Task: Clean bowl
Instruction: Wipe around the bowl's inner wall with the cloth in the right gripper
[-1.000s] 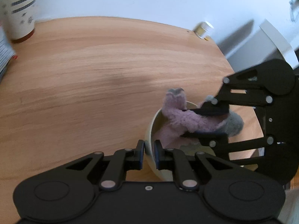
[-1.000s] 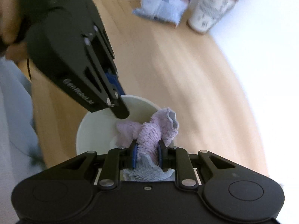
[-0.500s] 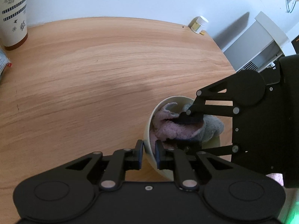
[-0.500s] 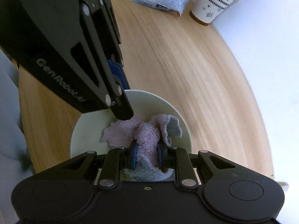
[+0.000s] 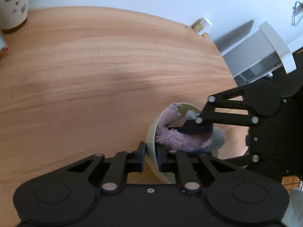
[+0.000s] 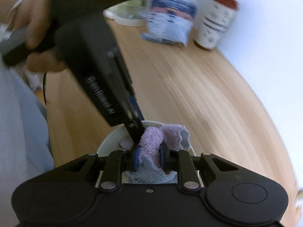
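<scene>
The bowl (image 5: 151,145) sits on the wooden bench (image 5: 94,75) near its front edge, and the 2 tools split the work, as I judge it: 1 steadies, 1 wipes. The left hand-held gripper (image 5: 151,156) straddles the near rim, 1 pad outside the wall and 1 inside, pressed nearly together on it, so the bowl should not slide or spin under the rubbing. The right hand-held gripper (image 6: 149,156) points steeply down into the bowl with its pads squeezed on a bunched pink and grey cloth (image 6: 151,141), whose loose end lies against the inner wall
</scene>
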The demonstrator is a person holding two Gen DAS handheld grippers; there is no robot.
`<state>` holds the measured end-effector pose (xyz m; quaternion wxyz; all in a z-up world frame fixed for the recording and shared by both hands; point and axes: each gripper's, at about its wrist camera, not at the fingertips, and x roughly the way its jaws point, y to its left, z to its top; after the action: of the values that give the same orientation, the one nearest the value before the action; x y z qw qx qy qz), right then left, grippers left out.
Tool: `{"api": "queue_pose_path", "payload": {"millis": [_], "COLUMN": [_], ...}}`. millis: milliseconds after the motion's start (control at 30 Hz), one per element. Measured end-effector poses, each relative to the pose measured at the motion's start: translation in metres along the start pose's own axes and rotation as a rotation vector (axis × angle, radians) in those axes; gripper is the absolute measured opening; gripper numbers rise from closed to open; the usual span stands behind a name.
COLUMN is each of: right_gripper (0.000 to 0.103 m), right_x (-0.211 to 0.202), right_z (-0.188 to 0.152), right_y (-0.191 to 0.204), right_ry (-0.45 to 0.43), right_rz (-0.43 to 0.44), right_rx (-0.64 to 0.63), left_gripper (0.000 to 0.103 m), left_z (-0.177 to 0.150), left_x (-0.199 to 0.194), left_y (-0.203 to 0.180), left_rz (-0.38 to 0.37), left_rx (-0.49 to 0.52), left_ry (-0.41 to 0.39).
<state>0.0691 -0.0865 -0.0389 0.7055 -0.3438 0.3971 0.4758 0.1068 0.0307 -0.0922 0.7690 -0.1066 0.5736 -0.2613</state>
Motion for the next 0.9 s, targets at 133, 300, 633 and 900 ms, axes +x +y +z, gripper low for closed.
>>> {"api": "queue_pose_path", "payload": {"millis": [133, 300, 633, 900], "right_gripper": [0.023, 0.023, 0.023, 0.023], "right_x": [0.010, 0.036, 0.007, -0.017], "right_z": [-0.002, 0.004, -0.003, -0.016], "right_y": [-0.007, -0.007, -0.015, -0.045], "right_ry": [0.019, 0.058, 0.162, 0.037], "right_rz": [-0.001, -0.003, -0.020, 0.195], "right_rx": [-0.009, -0.008, 0.139, 0.569], "left_gripper": [0.011, 0.011, 0.009, 0.008], "left_z": [0.002, 0.000, 0.003, 0.003], "left_x": [0.001, 0.001, 0.004, 0.007], "left_y": [-0.005, -0.005, -0.005, -0.010], "left_rz": [0.023, 0.029, 0.033, 0.047], "left_rx": [0.023, 0.019, -0.053, -0.086], "left_ry": [0.003, -0.004, -0.019, -0.042]}}
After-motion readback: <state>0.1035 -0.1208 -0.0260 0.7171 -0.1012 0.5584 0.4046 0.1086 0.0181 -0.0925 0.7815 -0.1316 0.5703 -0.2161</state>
